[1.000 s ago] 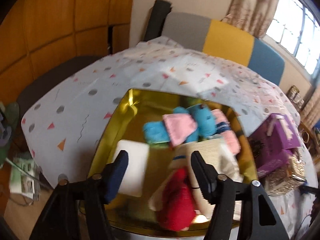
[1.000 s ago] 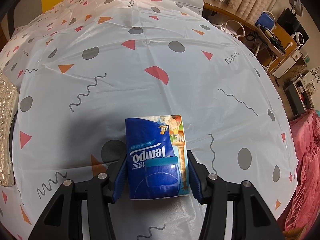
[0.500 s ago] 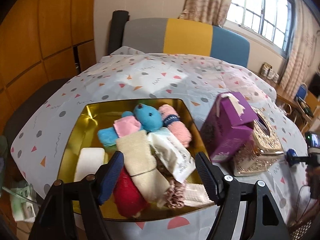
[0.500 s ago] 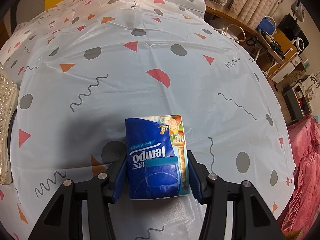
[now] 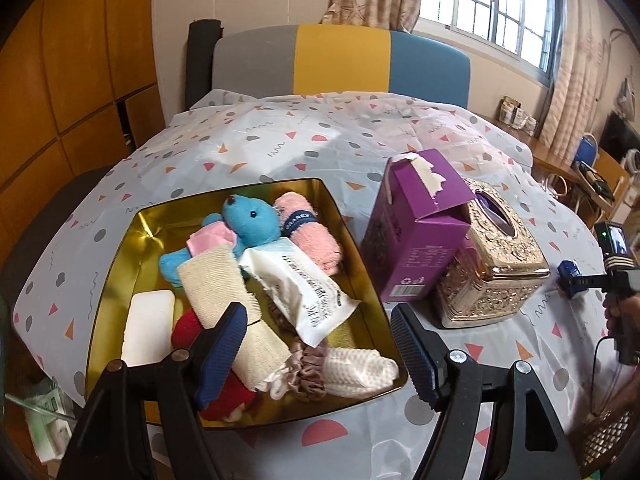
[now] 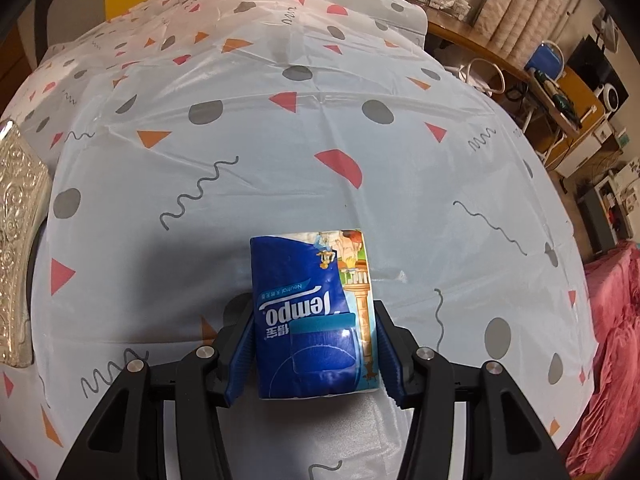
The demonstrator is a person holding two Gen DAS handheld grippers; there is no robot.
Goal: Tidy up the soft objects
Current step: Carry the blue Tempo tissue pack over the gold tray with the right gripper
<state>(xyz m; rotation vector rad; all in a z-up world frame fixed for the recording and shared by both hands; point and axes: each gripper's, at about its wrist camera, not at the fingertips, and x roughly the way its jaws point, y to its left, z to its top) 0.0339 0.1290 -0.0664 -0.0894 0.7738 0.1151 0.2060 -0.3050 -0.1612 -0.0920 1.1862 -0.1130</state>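
A gold tray (image 5: 136, 240) holds several soft things: a blue teddy bear (image 5: 250, 220), a pink rolled towel (image 5: 316, 236), a white wipes packet (image 5: 296, 280), a beige rolled cloth (image 5: 224, 292), a red plush (image 5: 192, 328) and a white waffle cloth (image 5: 356, 368). My left gripper (image 5: 318, 316) hangs open over the tray's near edge, with nothing gripped. My right gripper (image 6: 314, 316) is shut on a blue Tempo tissue pack (image 6: 308, 280), just above the patterned tablecloth (image 6: 280, 140). In the left wrist view the right gripper (image 5: 576, 280) shows at the far right in a person's hand.
A purple carton (image 5: 416, 240) and an ornate golden tissue box (image 5: 496, 256) stand right of the tray; the golden tissue box (image 6: 16, 240) also shows at the left edge of the right wrist view. A grey, yellow and blue seat back (image 5: 340, 60) stands behind the table. A cluttered desk (image 6: 560, 80) is far right.
My left gripper has drawn back from close over the tray and rolled, so the purple carton and golden box came into view; its jaws stand slightly wider. The right gripper and pack stayed put.
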